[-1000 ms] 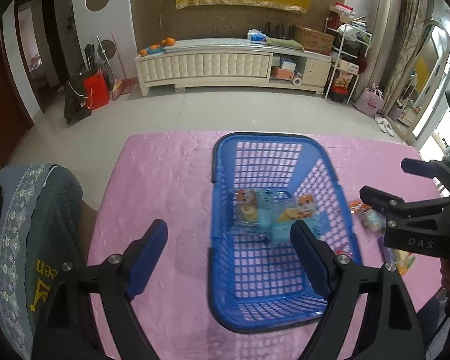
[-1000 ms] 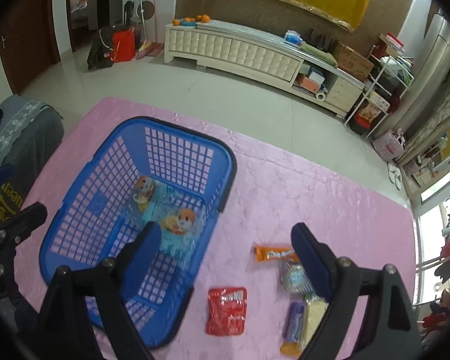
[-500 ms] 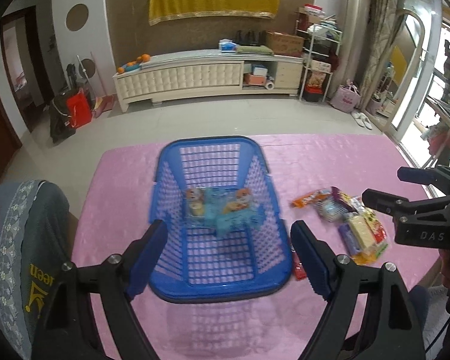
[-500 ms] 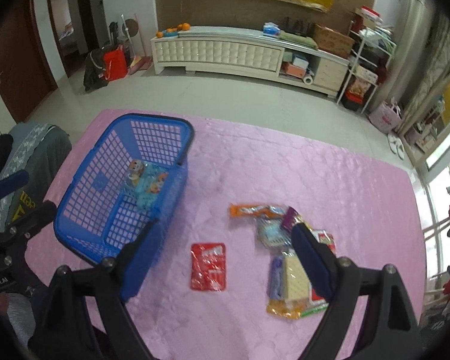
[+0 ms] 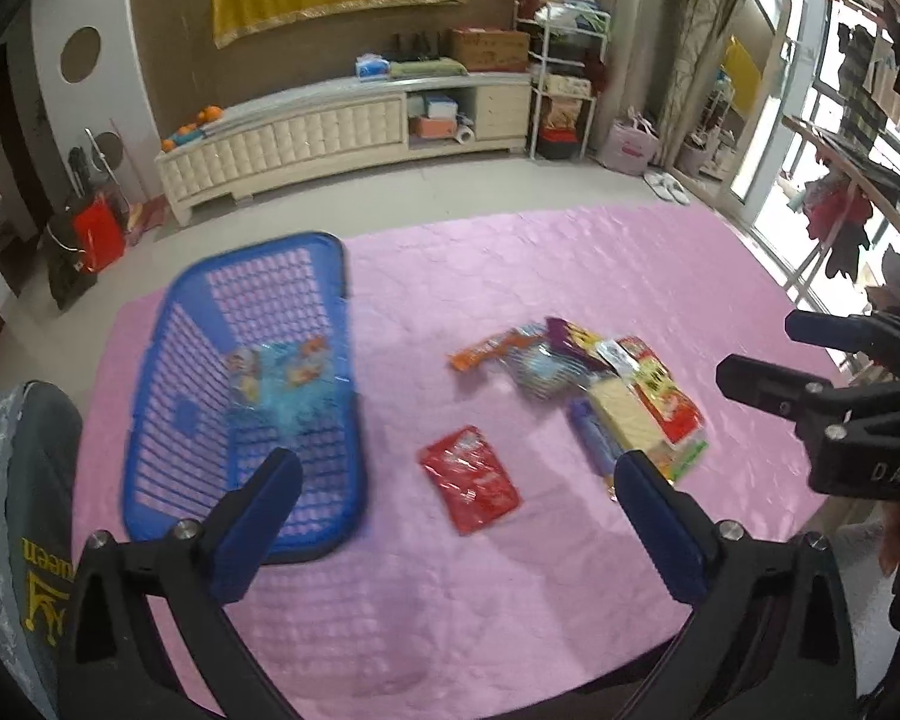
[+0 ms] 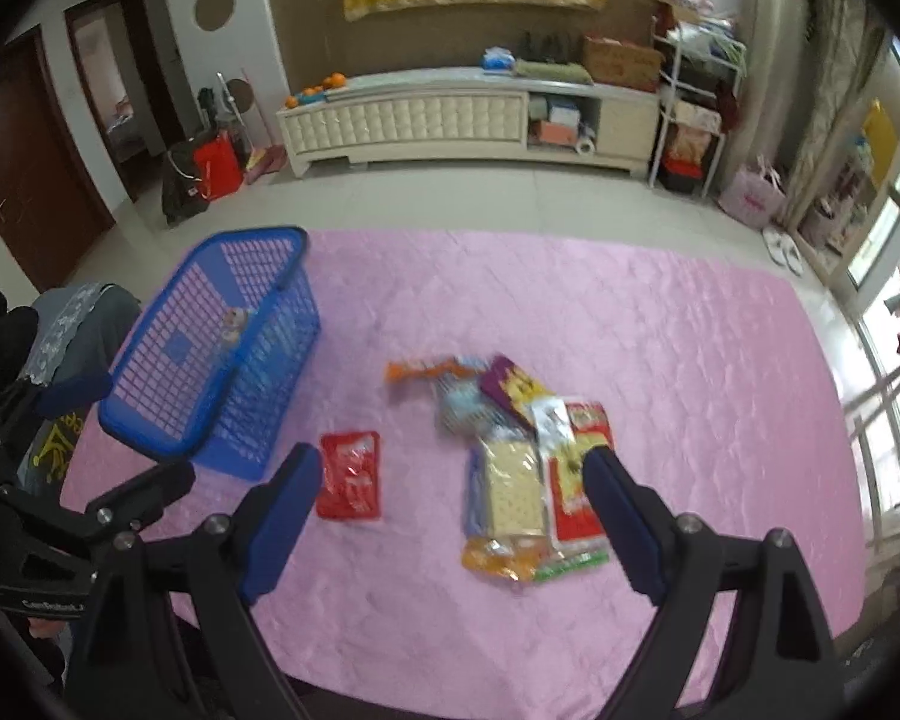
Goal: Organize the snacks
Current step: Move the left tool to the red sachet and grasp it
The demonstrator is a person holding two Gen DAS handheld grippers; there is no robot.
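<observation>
Snacks (image 6: 510,456) beside blue basket (image 6: 210,360)

The pink tablecloth (image 6: 630,312) looks like quilted, slightly shiny cloth. The blue basket (image 6: 150,426) is latticed plastic. The red snack packet (image 6: 351,474) is glossy film.

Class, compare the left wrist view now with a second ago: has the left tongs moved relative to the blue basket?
Yes. The left tongs, empty and opening, has swung rightward: the blue basket, then between its fingers, now lies off to the left, and the red packet sits between them.
</observation>
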